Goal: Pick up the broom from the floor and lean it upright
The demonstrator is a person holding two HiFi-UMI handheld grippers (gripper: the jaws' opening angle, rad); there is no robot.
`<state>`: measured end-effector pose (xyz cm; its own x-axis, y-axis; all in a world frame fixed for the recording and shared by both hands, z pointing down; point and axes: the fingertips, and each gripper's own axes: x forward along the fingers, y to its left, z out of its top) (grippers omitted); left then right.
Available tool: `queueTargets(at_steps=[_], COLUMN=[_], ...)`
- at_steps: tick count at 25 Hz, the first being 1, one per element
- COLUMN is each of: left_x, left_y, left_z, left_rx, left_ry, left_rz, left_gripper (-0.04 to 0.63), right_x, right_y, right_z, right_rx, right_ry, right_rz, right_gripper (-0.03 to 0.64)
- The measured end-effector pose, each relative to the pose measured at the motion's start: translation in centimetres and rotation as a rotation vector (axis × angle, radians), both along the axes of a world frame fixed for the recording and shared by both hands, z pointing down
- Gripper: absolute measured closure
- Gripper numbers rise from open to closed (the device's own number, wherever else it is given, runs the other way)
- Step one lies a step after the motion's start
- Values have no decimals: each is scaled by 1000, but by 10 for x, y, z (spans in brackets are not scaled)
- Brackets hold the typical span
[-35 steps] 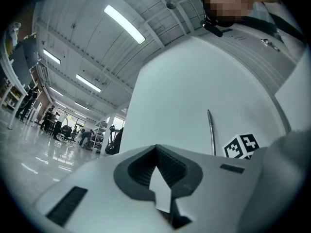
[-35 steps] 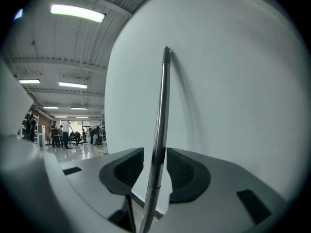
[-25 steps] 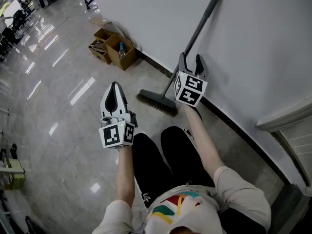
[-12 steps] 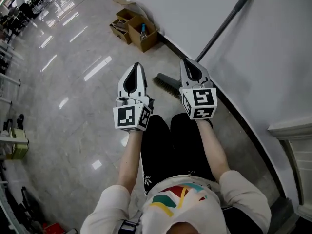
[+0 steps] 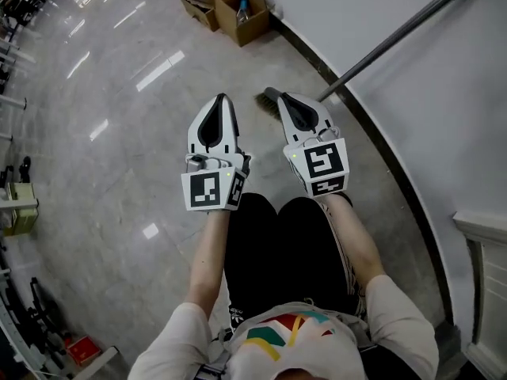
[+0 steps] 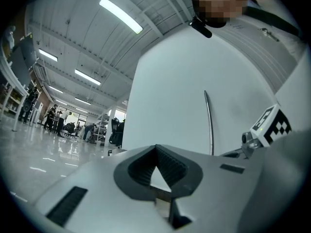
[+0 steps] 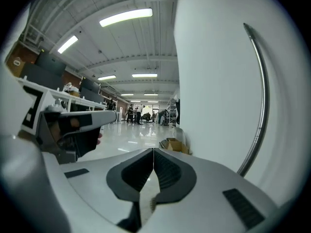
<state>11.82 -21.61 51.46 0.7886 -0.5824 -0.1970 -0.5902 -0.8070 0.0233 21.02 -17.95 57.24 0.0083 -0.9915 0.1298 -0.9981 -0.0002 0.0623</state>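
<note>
The broom stands leaning on the white wall, its grey handle running up to the right. Its brush head rests on the floor by the baseboard, partly hidden behind my right gripper. That gripper is shut with nothing in it, and its tip sits just in front of the brush. The left gripper floats beside it over the floor, shut and empty too. The handle shows in the left gripper view behind the closed left gripper. The right gripper view shows it curving up the wall to the right of the right gripper.
Open cardboard boxes with a bottle stand against the wall further along, also seen as boxes. A dark baseboard follows the wall. White trim juts out at the right. Glossy floor spreads left; people stand far off.
The right gripper was open around the broom handle; it has let go, shut, and drawn back and down towards me. The broom stays against the wall. The left gripper has sunk a little.
</note>
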Motion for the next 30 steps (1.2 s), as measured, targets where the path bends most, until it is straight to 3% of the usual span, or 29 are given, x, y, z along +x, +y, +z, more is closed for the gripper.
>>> queueTargets(at_steps=[9, 13, 16, 20, 25, 30], left_x=[-19, -39, -52, -61, -74, -99], left_y=[-6, -20, -17, -9, 29, 73], left_z=[72, 40, -41, -202, -443, -640], left_rx=[-52, -114, -110, -97, -115, -49], left_ry=[-81, -56, -52, -4, -1, 36], left_rz=[-25, -117, -153, -192, -201, -215], left_gripper=[551, 551, 551, 551, 551, 551], right_x=[-15, -17, -22, -32, -58, -69], right_y=[-11, -4, 7, 35, 85, 126], right_z=[77, 33, -50, -193, -436, -649], right_rx=[-110, -142, -137, -154, -208, -140], right_ry=[-18, -82, -139, -163, -121, -95], right_rz=[-76, -51, -21, -39, -126, -162], right_gripper=[603, 603, 603, 603, 603, 603])
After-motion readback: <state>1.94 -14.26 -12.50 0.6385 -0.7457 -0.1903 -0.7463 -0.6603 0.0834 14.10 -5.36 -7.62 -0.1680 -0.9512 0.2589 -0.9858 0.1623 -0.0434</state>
